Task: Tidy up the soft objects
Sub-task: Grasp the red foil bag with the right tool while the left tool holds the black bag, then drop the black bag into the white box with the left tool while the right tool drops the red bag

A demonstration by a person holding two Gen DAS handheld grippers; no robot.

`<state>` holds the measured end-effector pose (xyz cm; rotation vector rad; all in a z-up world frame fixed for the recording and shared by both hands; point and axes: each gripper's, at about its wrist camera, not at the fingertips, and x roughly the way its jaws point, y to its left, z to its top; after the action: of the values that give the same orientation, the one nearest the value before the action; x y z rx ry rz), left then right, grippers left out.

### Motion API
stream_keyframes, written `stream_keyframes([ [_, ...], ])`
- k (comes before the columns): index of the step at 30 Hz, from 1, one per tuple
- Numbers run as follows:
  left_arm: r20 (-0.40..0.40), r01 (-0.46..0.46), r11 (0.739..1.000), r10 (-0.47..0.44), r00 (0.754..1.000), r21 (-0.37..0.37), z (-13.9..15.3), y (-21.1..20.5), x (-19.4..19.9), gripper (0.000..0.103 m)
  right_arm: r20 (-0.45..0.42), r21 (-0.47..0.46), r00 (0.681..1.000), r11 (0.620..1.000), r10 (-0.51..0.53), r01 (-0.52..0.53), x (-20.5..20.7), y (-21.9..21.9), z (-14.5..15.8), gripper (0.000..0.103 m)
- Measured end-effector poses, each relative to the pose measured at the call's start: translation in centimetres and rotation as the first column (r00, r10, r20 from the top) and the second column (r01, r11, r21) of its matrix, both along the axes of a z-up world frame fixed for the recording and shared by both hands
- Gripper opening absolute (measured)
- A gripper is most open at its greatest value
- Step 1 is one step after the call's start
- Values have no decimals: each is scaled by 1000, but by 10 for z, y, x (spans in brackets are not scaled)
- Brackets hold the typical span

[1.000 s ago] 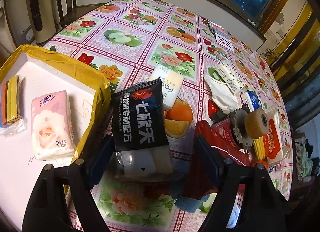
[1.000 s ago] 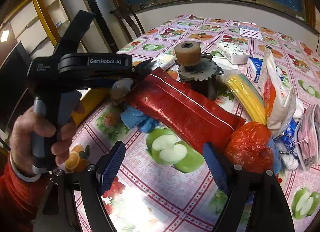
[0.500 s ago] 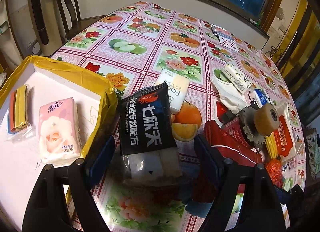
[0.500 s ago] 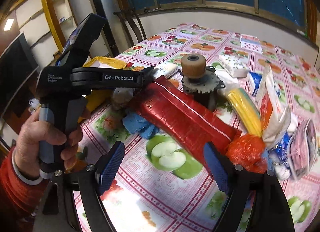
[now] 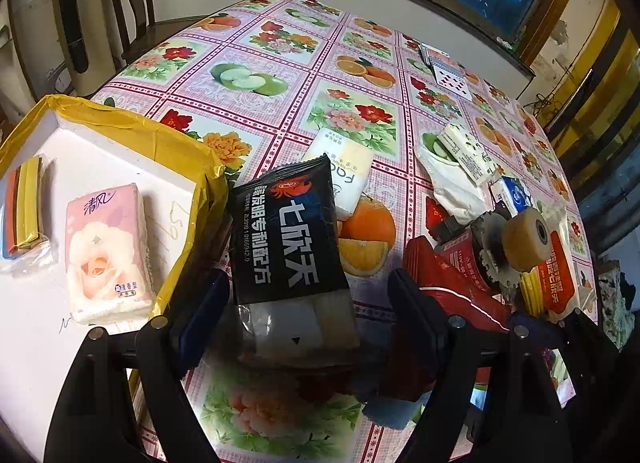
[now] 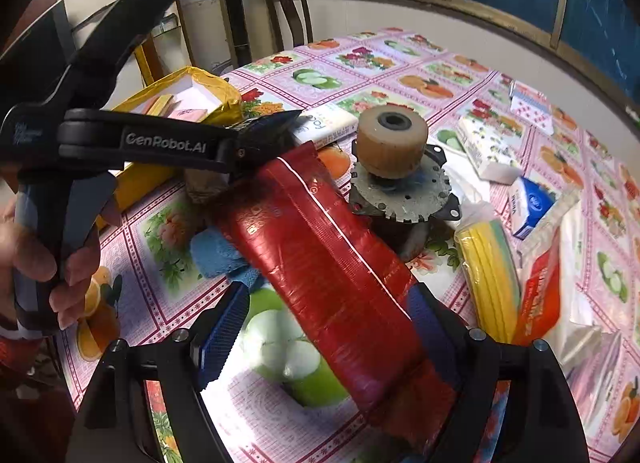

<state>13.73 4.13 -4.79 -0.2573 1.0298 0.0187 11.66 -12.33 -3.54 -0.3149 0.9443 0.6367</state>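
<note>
A black snack packet [image 5: 288,239] with white characters lies tilted between the wide-apart fingers of my left gripper [image 5: 308,315], which is open, beside the yellow-edged box [image 5: 132,131]. In the box lie a pink tissue pack [image 5: 104,255] and a bundle of coloured sponges [image 5: 24,203]. In the right wrist view a long red soft pack [image 6: 328,263] runs diagonally between the fingers of my right gripper [image 6: 324,327]. That gripper is open, and its right pad is close against the pack. A hand [image 6: 36,259] holds the left gripper [image 6: 276,127] at the left.
A metal gear motor with a tan roller [image 6: 392,167] stands behind the red pack. A blue cloth [image 6: 216,255], a yellow sponge pack [image 6: 488,271], an orange-and-white packet [image 6: 548,295], a floral tissue pack [image 6: 488,147] and a white pack [image 5: 348,175] crowd the flowered tablecloth [image 5: 256,43]. Chairs stand at the far edge.
My right gripper has moved forward and down, so its open fingers now straddle the red pack. The left gripper has barely shifted, with the black packet still between its fingers.
</note>
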Motion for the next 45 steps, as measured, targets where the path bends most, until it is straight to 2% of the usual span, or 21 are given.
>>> stream_keyframes([
  [3, -6, -1, 1000, 1, 1000, 7, -1, -1, 4, 82, 3, -13, 1000, 1000, 3, -3, 11, 0, -4, 84],
  [5, -8, -2, 1000, 2, 1000, 8, -2, -1, 6, 82, -25, -2, 999, 999, 32, -32, 18, 0, -5, 86],
  [8, -11, -4, 1000, 4, 1000, 4, -2, -1, 8, 82, -42, -32, 996, 996, 77, -78, 22, 3, -9, 91],
  [11, -15, -6, 1000, 6, 1000, -11, -1, -1, 12, 82, -71, -76, 991, 990, 116, -121, 28, 9, -18, 91],
  [13, -20, -1, 1000, 1, 1000, -18, -2, -2, 14, 82, -98, -94, 989, 989, 107, -116, 34, 11, -26, 92],
  [15, -30, 10, 1000, -10, 1000, -10, -3, -4, 18, 82, -108, -46, 990, 994, 93, -99, 36, 11, -23, 89],
  [16, -29, 13, 1000, -13, 999, -6, -3, -4, 18, 82, -117, -23, 990, 996, 83, -87, 36, 10, -22, 82],
  [17, -27, 14, 1000, -14, 1000, -5, -3, -4, 18, 82, -117, -22, 991, 998, 64, -67, 34, 10, -20, 74],
  [21, -35, 32, 999, -32, 999, 26, -5, -7, 20, 81, -106, -29, 994, 999, 28, -31, 18, 7, -18, 63],
  [22, -39, 40, 998, -38, 999, 44, -6, -10, 20, 77, -108, -23, 994, 1000, 15, -18, 13, 5, -18, 62],
  [23, -37, 44, 998, -42, 998, 53, -6, -10, 18, 64, -114, -10, 993, 1000, 10, -11, 10, 3, -17, 60],
  [24, -38, 43, 997, -41, 998, 63, -7, -9, 17, 60, -123, 8, 992, 1000, 5, -4, 6, 0, -16, 59],
  [26, -28, 32, 998, -31, 999, 47, -6, 0, 14, 47, -148, 54, 989, 998, -7, 15, 0, -6, -15, 58],
  [29, -26, 25, 1000, -25, 999, -15, -1, 14, 12, 44, -197, 131, 980, 990, -32, 59, -6, -16, -15, 57],
  [34, 14, 50, 998, -49, 999, -36, 6, 13, -3, 43, -312, 313, 948, 934, -68, 171, -7, -43, -13, 56],
  [36, 35, 64, 997, -62, 997, -53, 13, 12, -9, 43, -357, 383, 932, 900, -64, 209, -11, -54, -13, 56],
  [40, 72, 80, 994, -75, 995, -70, 29, 11, -21, 43, -443, 519, 895, 801, -46, 298, -16, -74, -12, 56],
  [43, 95, 96, 992, -88, 992, -84, 41, 11, -30, 43, -475, 577, 880, 744, -32, 338, -20, -80, -10, 56],
  [45, 106, 101, 992, -93, 990, -74, 50, 13, -35, 43, -479, 586, 877, 734, -27, 343, -20, -75, -8, 56],
])
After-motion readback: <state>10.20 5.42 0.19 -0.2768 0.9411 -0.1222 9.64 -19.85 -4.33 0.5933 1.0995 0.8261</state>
